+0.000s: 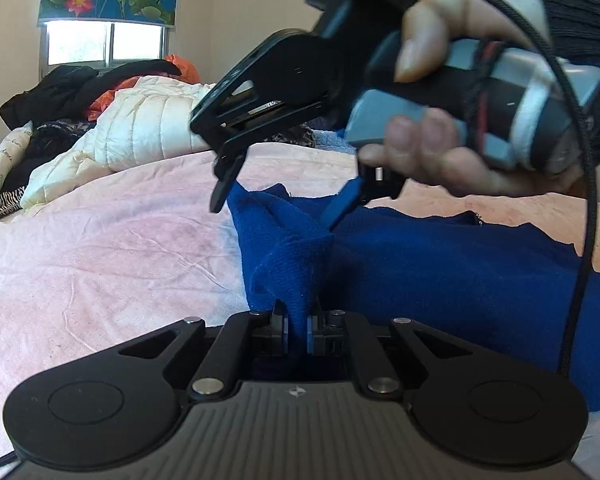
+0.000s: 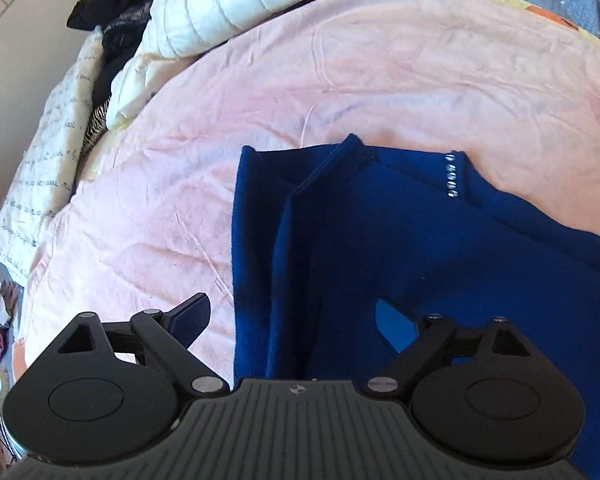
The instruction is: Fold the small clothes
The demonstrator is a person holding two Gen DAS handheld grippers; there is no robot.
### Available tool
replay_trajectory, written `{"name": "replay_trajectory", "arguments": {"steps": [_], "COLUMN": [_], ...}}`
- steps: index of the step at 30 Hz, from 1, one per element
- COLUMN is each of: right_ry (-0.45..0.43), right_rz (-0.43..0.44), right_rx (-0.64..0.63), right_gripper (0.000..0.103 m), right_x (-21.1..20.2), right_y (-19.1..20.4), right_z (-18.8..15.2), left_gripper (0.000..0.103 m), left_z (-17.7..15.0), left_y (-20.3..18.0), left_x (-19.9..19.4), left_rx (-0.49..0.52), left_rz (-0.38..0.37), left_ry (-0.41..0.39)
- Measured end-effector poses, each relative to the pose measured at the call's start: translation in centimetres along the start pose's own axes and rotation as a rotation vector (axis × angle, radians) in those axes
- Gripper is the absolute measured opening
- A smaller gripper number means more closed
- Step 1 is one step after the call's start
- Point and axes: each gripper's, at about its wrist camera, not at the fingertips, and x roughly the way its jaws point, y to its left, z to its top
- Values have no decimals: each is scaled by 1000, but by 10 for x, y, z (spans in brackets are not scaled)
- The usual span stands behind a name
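Note:
A dark blue knit garment lies on a pink bedsheet. My left gripper is shut on a bunched fold of it at its near edge. My right gripper shows in the left wrist view above the garment's far left corner, jaws wide open, held by a hand. In the right wrist view the garment lies partly folded, with a row of shiny studs near its neckline. My right gripper is open over its left part, one finger off the cloth, one over it.
A white puffer jacket and dark clothes are piled at the bed's far left. A window with a lotus-print blind is behind. A cable hangs from the right gripper. A blue blanket lies far right.

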Motion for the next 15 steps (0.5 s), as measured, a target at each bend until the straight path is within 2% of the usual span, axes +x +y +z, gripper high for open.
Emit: {"name": "replay_trajectory", "arguments": {"steps": [2, 5, 6, 8, 9, 10, 11, 15], "right_ry": [11, 39, 47, 48, 38, 30, 22, -22], "right_rz": [-24, -121, -147, -168, -183, -187, -180, -103], "right_rx": [-62, -169, -193, -229, -246, -256, -254, -198], "right_gripper": [80, 64, 63, 47, 42, 32, 16, 12], "right_x": [13, 32, 37, 42, 42, 38, 35, 12], "right_y": [15, 32, 35, 36, 38, 34, 31, 5], "right_z": [0, 3, 3, 2, 1, 0, -1, -3], "left_gripper": [7, 7, 7, 7, 7, 8, 8, 8], "left_z": [0, 0, 0, 0, 1, 2, 2, 3], "left_y": [-1, -1, 0, 0, 2, 3, 2, -14], "left_x": [0, 0, 1, 1, 2, 4, 4, -5], "left_rx": [7, 6, 4, 2, 1, 5, 15, 114], "left_rz": [-6, -18, -20, -22, -23, -21, -16, 9], "left_ry": [3, 3, 3, 6, 6, 8, 8, -48]}}
